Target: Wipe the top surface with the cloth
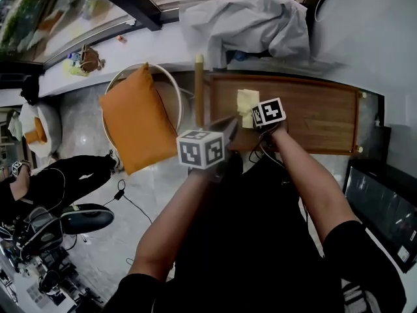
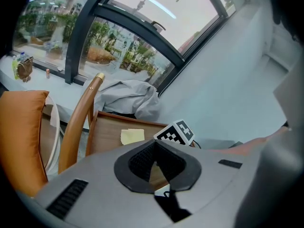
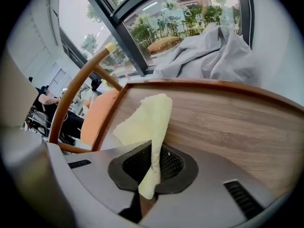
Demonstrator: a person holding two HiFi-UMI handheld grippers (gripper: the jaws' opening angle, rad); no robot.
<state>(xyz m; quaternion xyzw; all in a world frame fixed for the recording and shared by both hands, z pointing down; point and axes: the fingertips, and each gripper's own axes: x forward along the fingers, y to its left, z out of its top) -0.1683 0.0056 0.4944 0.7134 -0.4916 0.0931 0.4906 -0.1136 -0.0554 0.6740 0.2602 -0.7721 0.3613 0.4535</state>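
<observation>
A pale yellow cloth (image 1: pixel 247 103) lies on the wooden table top (image 1: pixel 313 113), near its left end. My right gripper (image 3: pixel 153 163) is shut on the cloth (image 3: pixel 147 127), which runs from between the jaws out onto the wood (image 3: pixel 228 122). In the head view the right gripper (image 1: pixel 258 126) sits at the table's near edge, right by the cloth. My left gripper (image 1: pixel 229 130) hovers beside it, off the table's near-left corner. The left gripper (image 2: pixel 153 163) has its jaws together with nothing in them. From the left gripper view the cloth (image 2: pixel 132 136) shows ahead on the table.
A grey garment (image 1: pixel 247 21) is heaped at the table's far edge. An orange cushion (image 1: pixel 135 117) rests on a chair to the left, with a curved wooden chair back (image 2: pixel 78 122) by the table's left end. A dark screen (image 1: pixel 381 207) stands at the right.
</observation>
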